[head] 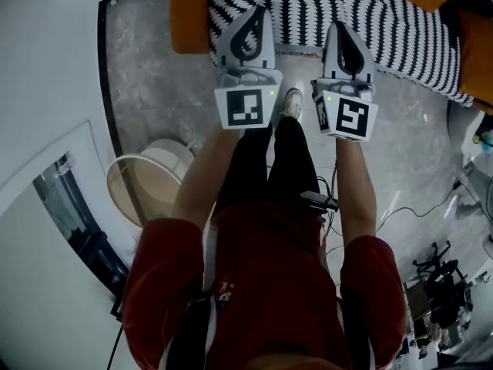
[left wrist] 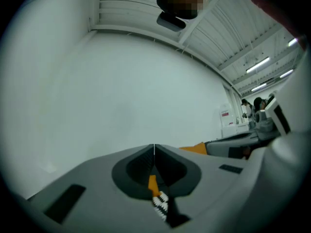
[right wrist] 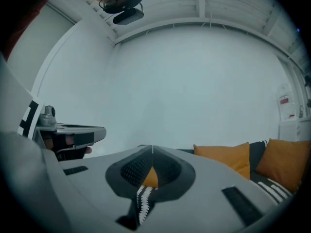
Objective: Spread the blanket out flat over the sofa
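Ahead of your feet, the striped blanket (head: 385,25) lies over the orange sofa (head: 189,14), its long axis running along the seat and away to your right. Your left tongs (head: 248,29) and right tongs (head: 347,41) are both closed, side by side, each pinching the blanket's near edge. The right tongs are nearer the trailing end.

Head cam: up high, looks steeply down past red shirt (head: 262,284) & legs to the floor (head: 154,91); left gripper (head: 258,12) & right gripper (head: 340,28) out front, a bit away. Each gripper cam: rides on its own gripper, v. close to the jaws, tilted up at the white wall (left wrist: 121,91). Shared by all 3: blanket (head: 385,21) & bits of orange sofa (head: 189,14). Right gripper cam also catches the left gripper at its left.
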